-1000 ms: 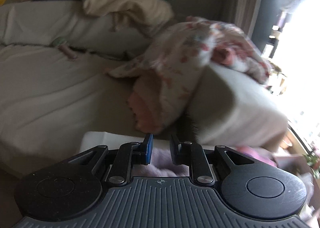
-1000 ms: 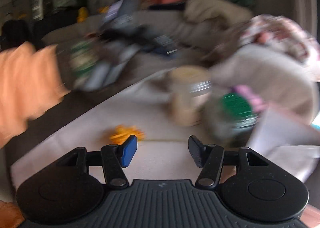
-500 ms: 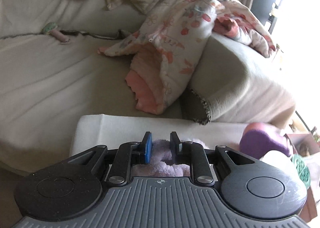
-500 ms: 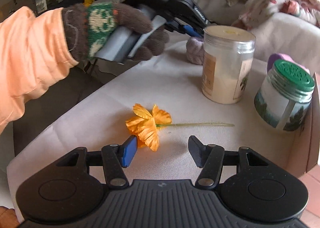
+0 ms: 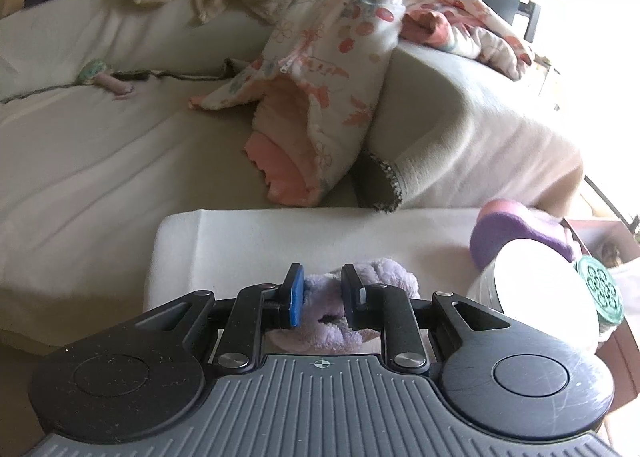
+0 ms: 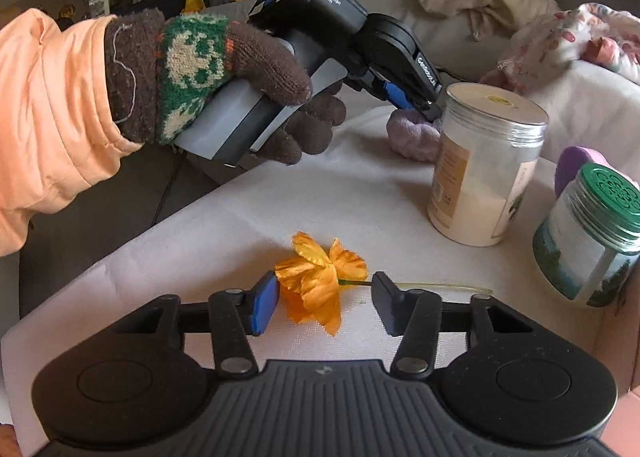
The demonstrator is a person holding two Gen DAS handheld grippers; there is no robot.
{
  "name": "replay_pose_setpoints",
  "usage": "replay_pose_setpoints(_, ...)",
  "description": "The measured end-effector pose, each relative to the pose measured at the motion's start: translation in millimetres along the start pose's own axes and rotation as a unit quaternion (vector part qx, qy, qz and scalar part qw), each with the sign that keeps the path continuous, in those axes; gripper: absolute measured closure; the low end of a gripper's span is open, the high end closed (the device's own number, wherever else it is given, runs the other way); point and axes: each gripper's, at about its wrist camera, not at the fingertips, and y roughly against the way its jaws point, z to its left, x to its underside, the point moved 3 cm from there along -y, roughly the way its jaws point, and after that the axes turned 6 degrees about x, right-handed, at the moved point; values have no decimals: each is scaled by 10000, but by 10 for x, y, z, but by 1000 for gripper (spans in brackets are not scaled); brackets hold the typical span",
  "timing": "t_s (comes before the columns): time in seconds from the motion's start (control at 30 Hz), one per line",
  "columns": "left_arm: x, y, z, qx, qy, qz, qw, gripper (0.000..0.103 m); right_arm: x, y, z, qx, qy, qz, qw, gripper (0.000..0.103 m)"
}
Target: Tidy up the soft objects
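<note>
On the white table top (image 6: 248,209), a change is noted against the views of one second and half a second ago. The left gripper (image 5: 322,295) has been brought down from above the couch (image 5: 100,161) onto the lilac plush toy (image 5: 360,289), which lies at the far side of the table. Its fingers are drawn close, and the plush is pinched between the blue pad (image 5: 295,295) and the black one. From the right wrist view the same tool (image 6: 414,105), held in a knitted glove (image 6: 224,69), is seen pressed into the plush toy (image 6: 412,137) just behind the white jar (image 6: 484,165). A grasp is judged to be made, so the first soft thing appears ready to be lifted.

Further right, the right gripper (image 6: 326,307) has been advanced toward the orange cloth flower (image 6: 320,281). Its fingers are spread wide, and the bloom lies between them. Whether the left pad touches the petals cannot be told; nothing is held. The stem is laid out to the right, toward the green-lidded jar (image 6: 588,241). The second pick is judged not yet begun. A purple soft thing (image 5: 516,233) rests behind the jars, untouched.
</note>
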Motion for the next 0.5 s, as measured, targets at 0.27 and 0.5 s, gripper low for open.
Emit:
replay_pose_setpoints(0.27,99,76,-39,44,-11,10,10000,81,-4,5,-95,-26,-132,76,9999,91)
replay_pose_setpoints(0.5,381,300,-189,335,-380,288,9983,81,109,117,-255,-86,-253,172,9995,91)
